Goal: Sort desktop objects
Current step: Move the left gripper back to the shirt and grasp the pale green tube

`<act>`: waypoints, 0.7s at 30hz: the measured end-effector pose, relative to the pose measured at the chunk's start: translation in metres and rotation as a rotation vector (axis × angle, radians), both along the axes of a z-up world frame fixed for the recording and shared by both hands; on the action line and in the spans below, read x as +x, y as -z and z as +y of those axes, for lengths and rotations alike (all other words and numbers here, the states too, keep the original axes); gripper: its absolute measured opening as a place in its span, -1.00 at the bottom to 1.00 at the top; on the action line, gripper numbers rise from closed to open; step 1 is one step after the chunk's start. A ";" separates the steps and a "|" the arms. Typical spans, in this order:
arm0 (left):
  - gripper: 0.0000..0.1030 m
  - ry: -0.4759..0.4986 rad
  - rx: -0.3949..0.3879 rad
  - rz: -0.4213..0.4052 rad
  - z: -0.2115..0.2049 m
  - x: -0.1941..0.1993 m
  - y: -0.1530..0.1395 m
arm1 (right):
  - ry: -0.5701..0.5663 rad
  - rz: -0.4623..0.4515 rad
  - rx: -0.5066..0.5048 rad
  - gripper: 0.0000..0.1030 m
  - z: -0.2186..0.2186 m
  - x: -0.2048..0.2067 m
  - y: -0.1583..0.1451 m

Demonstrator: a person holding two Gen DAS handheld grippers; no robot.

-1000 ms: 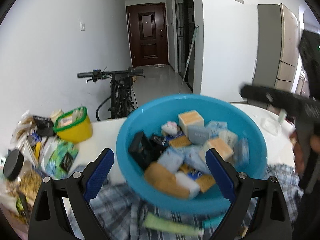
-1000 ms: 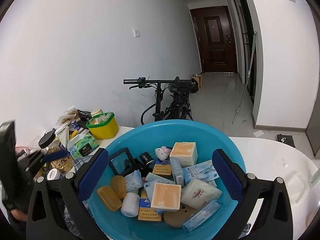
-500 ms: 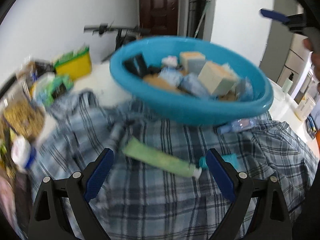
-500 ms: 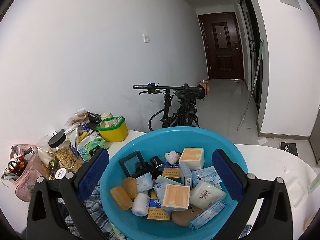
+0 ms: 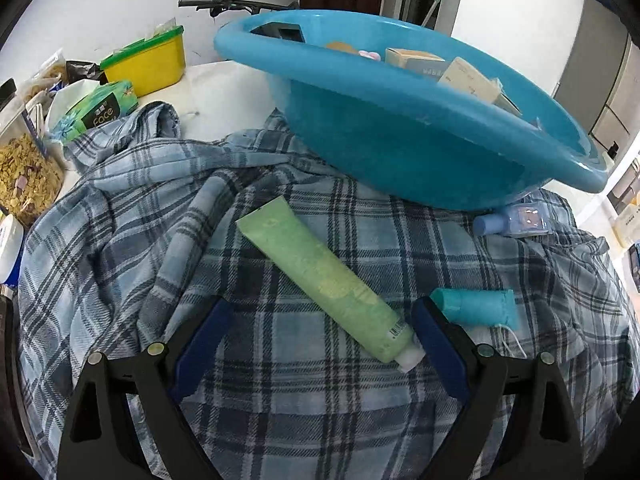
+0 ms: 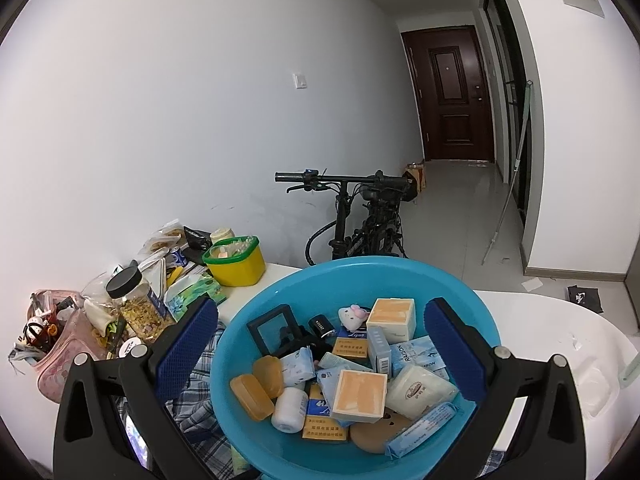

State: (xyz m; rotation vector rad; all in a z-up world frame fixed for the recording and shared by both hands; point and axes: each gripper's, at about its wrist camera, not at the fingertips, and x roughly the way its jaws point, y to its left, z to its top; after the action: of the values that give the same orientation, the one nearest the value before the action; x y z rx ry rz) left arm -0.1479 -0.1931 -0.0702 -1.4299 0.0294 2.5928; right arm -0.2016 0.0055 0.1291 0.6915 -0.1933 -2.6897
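A blue basin (image 5: 400, 128) full of small boxes, soaps and packets rests on a plaid shirt (image 5: 120, 240); it also shows in the right wrist view (image 6: 280, 304). A pale green tube (image 5: 320, 280) lies on the shirt, its white cap end between my left gripper's (image 5: 320, 328) open jaws. A teal tube (image 5: 476, 306) lies just beyond its right finger, and a light blue bottle (image 5: 512, 220) sits under the basin's rim. My right gripper (image 6: 320, 344) is open and empty, above the basin.
A yellow tub with a green rim (image 5: 148, 60), a green tissue pack (image 5: 100, 108) and a jar of dried flakes (image 6: 140, 304) crowd the table's left side. A pink pouch (image 6: 52, 344) sits at far left. A bicycle (image 6: 360, 216) stands behind the white table (image 6: 560, 340).
My left gripper has dropped from basin height down to the shirt, closing in on the green tube. My right gripper has risen slightly and stays over the basin.
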 end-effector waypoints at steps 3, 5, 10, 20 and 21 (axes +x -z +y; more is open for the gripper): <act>0.47 0.001 0.007 0.004 -0.004 0.003 -0.002 | 0.005 -0.004 -0.008 1.00 0.002 -0.001 0.001; 0.09 0.006 0.016 0.005 -0.004 0.005 -0.004 | 0.006 -0.003 -0.006 1.00 0.002 -0.001 0.001; -0.09 0.011 0.013 0.010 -0.002 0.006 -0.004 | 0.001 -0.002 0.004 1.00 -0.001 -0.001 0.001; -0.47 0.020 0.051 0.004 -0.008 0.019 -0.013 | -0.004 -0.002 0.014 1.00 -0.004 -0.001 0.001; -0.47 0.024 0.048 0.004 -0.008 0.018 -0.013 | -0.003 -0.003 0.015 1.00 -0.004 -0.001 0.002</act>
State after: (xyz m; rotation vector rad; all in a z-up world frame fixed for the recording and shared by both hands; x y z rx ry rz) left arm -0.1295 -0.2013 -0.0574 -1.3988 -0.0147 2.5593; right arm -0.2031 0.0017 0.1275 0.7000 -0.1736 -2.6898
